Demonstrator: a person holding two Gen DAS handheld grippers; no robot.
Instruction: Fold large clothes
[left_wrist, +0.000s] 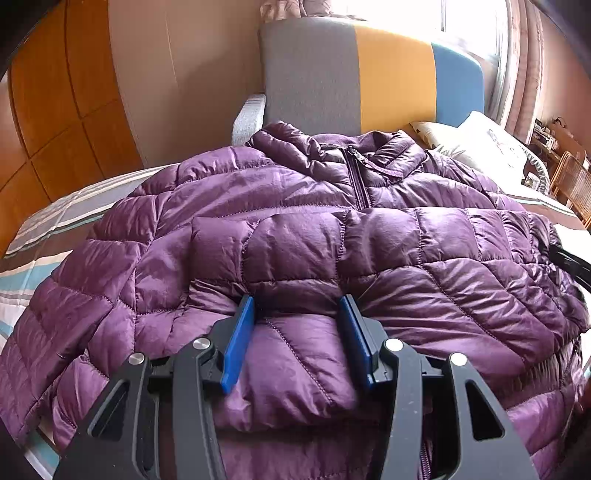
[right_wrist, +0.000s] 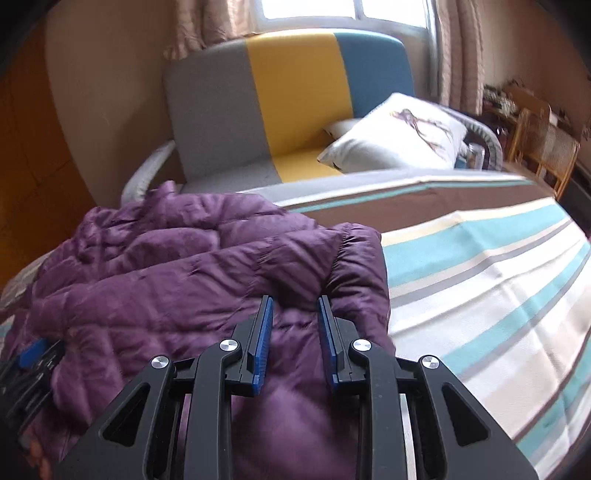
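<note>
A bed (right_wrist: 480, 280) with a striped cover is carrying a purple jacket (left_wrist: 295, 236), which is lying front-up with its collar toward the headboard (left_wrist: 369, 74) and a pillow (right_wrist: 399, 136) lying beyond. The left gripper (left_wrist: 297, 306) is pinching a puffy fold at the jacket's hem, its blue pads (left_wrist: 240, 339) standing half spread and pressing into the fabric. The right gripper (right_wrist: 295, 306) is clamping a narrower bunch by the jacket's cuff edge.
</note>
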